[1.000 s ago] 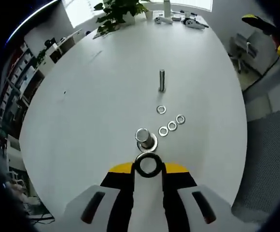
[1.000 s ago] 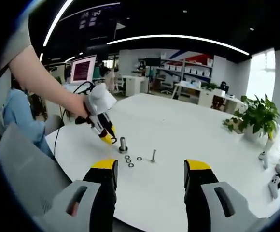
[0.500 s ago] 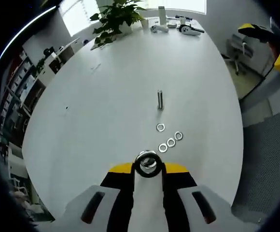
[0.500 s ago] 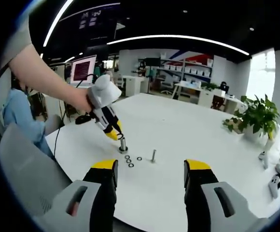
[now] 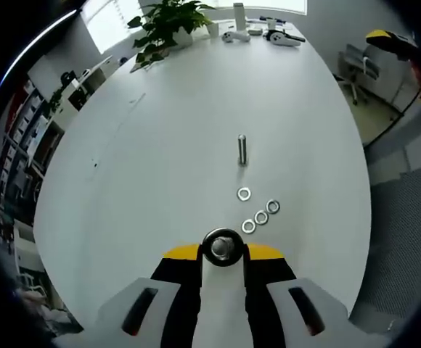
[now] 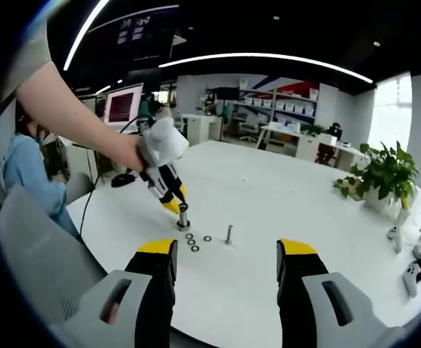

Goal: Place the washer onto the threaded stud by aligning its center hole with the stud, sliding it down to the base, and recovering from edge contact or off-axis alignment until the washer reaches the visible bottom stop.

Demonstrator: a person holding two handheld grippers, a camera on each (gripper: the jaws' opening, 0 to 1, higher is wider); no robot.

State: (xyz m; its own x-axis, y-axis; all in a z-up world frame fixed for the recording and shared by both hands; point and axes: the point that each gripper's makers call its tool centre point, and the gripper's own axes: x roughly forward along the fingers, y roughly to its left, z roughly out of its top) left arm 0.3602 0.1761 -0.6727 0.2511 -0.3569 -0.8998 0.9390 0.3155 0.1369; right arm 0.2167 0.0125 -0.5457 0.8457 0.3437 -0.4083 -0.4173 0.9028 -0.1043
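Observation:
My left gripper (image 5: 223, 251) is shut on a dark steel washer (image 5: 205, 248), held flat at the jaw tips. The thick stud's top (image 5: 223, 249) shows through the washer's hole, so the washer sits right over it. In the right gripper view a hand holds the left gripper (image 6: 171, 201) tilted down onto the thick stud (image 6: 184, 217). A slim threaded stud (image 5: 242, 149) stands further out on the white table (image 5: 160, 145). My right gripper (image 6: 226, 262) hangs open above the table's near edge, holding nothing.
Several loose washers (image 5: 260, 217) lie between the two studs, also seen as small washers (image 6: 193, 241). A potted plant (image 5: 164, 29) and white controllers (image 5: 277, 36) sit at the table's far end. A seated person (image 6: 29, 174) is at the left.
The left gripper has moved forward with the washer until its hole sits over the thick stud's top. In the right gripper view the hand has risen and tilted steeper. The right gripper stayed still.

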